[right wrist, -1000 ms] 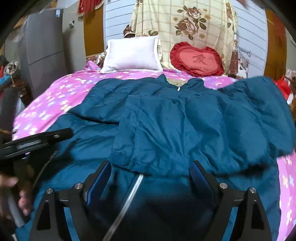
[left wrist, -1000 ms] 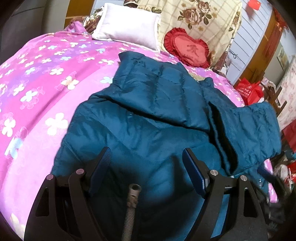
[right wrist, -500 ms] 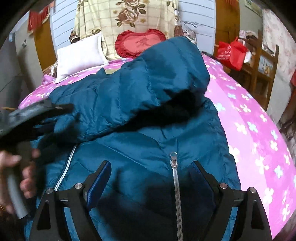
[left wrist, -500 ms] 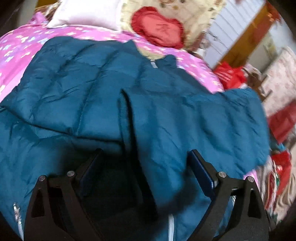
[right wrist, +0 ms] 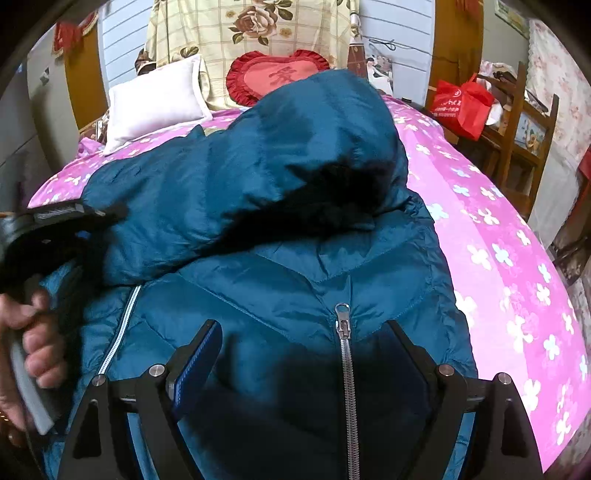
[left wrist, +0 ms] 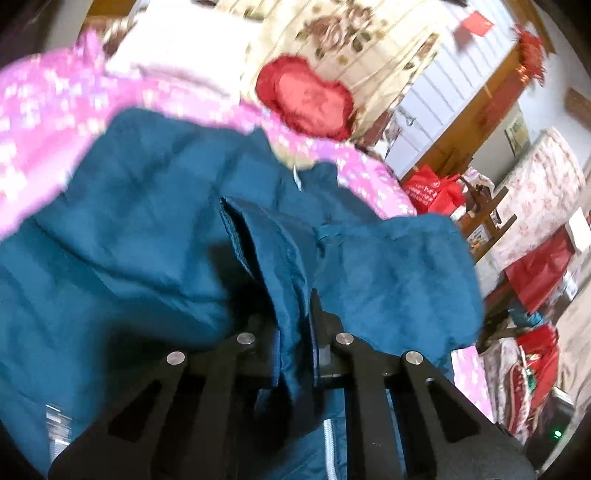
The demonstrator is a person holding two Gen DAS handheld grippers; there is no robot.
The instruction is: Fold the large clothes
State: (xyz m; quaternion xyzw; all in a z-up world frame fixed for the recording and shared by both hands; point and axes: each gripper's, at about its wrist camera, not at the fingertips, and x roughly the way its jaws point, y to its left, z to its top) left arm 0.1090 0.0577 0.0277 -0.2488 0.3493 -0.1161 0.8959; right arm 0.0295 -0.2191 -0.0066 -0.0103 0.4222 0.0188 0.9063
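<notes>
A large teal puffer jacket (right wrist: 295, 229) lies on the pink flowered bed (right wrist: 491, 236), front up, with its silver zipper (right wrist: 345, 354) showing. Its right sleeve is folded across the chest. My left gripper (left wrist: 295, 317) is shut on the cuff of that sleeve (left wrist: 280, 251) and holds it above the jacket body (left wrist: 122, 221). It also shows at the left of the right wrist view (right wrist: 70, 218). My right gripper (right wrist: 306, 339) is open and empty, just above the lower front of the jacket, astride the zipper.
A white pillow (right wrist: 155, 99), a red heart cushion (right wrist: 273, 75) and a floral quilt (right wrist: 251, 33) stand at the head of the bed. A wooden chair (right wrist: 524, 122) with a red bag (right wrist: 461, 103) stands to the right of the bed.
My left gripper has moved right over the folded sleeve and shut on its cuff. My right gripper has swung right to the zipper side and stayed open.
</notes>
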